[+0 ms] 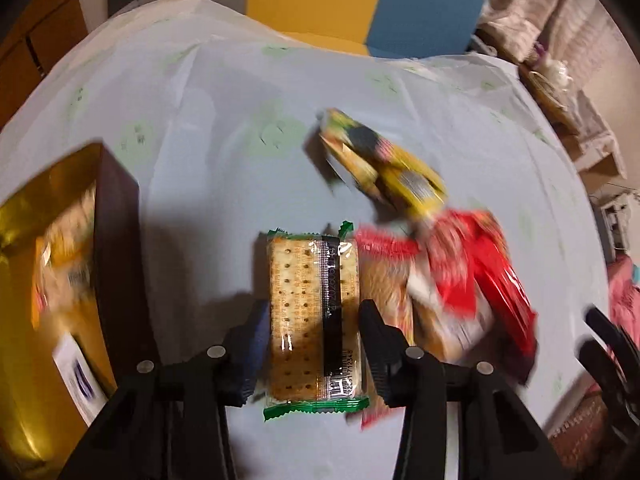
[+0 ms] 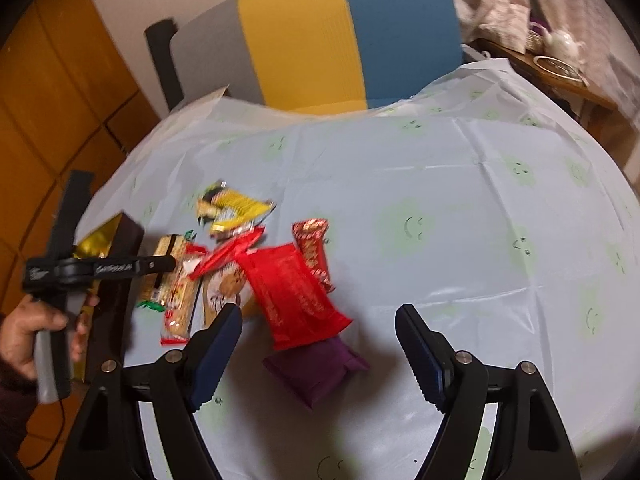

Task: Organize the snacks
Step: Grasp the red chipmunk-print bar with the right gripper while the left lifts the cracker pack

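1. The left hand-held gripper is clamped on a cracker packet with green ends; the packet is held between the two fingers, which press on its long sides.
2. The right hand-held gripper is held above the table with its fingers wide apart, and nothing is gripped between them.
3. A box with a gold inside and dark walls is seen on the left of the cracker packet; some snacks are already lying in it, but they are too blurred to be named.
4. A loose pile of snacks is seen on the table, just beside the box: a large red packet, a yellow packet, a small red-and-gold bar and a cookie packet.
5. A purple packet is partly covered by the large red packet and lies between the right fingers in the right wrist view.
6. The table is covered with a pale blue cloth printed with green smiling faces.
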{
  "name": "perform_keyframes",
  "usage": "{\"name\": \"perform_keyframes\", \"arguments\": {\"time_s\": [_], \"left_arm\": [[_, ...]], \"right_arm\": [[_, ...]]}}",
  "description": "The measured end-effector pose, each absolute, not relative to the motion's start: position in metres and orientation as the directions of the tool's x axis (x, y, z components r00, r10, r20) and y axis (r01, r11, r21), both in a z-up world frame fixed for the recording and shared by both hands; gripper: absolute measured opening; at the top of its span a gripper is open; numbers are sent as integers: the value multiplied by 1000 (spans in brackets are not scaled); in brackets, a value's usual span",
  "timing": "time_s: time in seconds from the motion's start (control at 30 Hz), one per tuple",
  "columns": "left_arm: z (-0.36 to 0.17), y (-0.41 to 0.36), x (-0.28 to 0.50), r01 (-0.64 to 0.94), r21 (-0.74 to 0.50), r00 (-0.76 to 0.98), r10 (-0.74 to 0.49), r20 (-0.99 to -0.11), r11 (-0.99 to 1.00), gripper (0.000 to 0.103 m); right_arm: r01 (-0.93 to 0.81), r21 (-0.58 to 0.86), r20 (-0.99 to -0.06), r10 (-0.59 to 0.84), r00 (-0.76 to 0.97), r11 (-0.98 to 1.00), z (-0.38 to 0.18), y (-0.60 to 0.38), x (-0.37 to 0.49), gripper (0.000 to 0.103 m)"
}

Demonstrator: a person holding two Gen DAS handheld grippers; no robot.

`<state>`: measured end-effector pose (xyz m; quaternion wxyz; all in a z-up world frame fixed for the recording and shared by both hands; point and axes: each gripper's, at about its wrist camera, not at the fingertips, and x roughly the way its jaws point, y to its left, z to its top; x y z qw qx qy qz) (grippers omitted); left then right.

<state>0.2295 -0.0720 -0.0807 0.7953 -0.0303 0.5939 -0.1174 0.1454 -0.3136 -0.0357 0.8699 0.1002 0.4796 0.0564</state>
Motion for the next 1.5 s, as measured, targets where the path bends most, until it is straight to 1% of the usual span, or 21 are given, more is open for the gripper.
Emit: {"name": "perform_keyframes", "arguments": {"time_s": [0.2,0.27,0.33,0.37,0.43,0.5,0.57,0.63,0.87,1.03,1.07,1.1,1.33,1.47,1.5], "left_arm": [[-76,-81,167,226,-176,293,-239,-926,958,46],[-77,-79,148,245,-181,292,-250,-923,953,46],[-79,-76,128,265,-174,295,-252,-922,948,46],[-82,-76,119,275,-165,298,-247,-922,947,46],[-88,-78,106,300,-157,299,-248,-921,941,46],[-88,-78,88,338,-126,333,-244,-911,932,46],[-91,-81,80,351,-124,346,-251,-904,928,46],[-95,-87,76,369,-114,359,-255,-898,922,46],[-94,-76,65,393,-126,388,-288,-875,911,46],[-95,-72,63,400,-143,395,-311,-865,905,47],[-96,-72,64,400,-148,394,-316,-863,904,47],[-96,-72,65,401,-151,395,-319,-862,904,47],[-98,-65,62,404,-166,401,-338,-852,899,47],[-99,-66,60,406,-152,412,-329,-850,901,48],[-99,-67,60,407,-145,416,-325,-849,902,48]], "right_arm": [[-79,195,-847,208,489,978,-45,-292,145,79],[-106,211,-854,236,464,972,-49,-285,144,74],[-135,220,-860,258,441,966,-53,-275,142,62],[-146,226,-861,268,432,963,-54,-271,141,60],[-175,259,-857,310,412,950,-56,-259,138,50],[-202,266,-851,328,410,942,-55,-247,135,49],[-211,278,-850,342,400,937,-58,-236,136,49],[-227,286,-849,356,391,931,-61,-222,140,42],[-278,251,-850,348,396,927,-64,-178,171,42],[-286,160,-897,260,357,945,-84,-154,197,43],[-291,148,-905,248,347,945,-88,-151,198,40],[-303,138,-911,240,335,943,-92,-148,199,31],[-386,106,-934,225,277,917,-90,-148,154,30],[-361,118,-951,210,228,925,-99,-171,120,30],[-358,113,-945,212,250,927,-100,-176,111,30]]}}
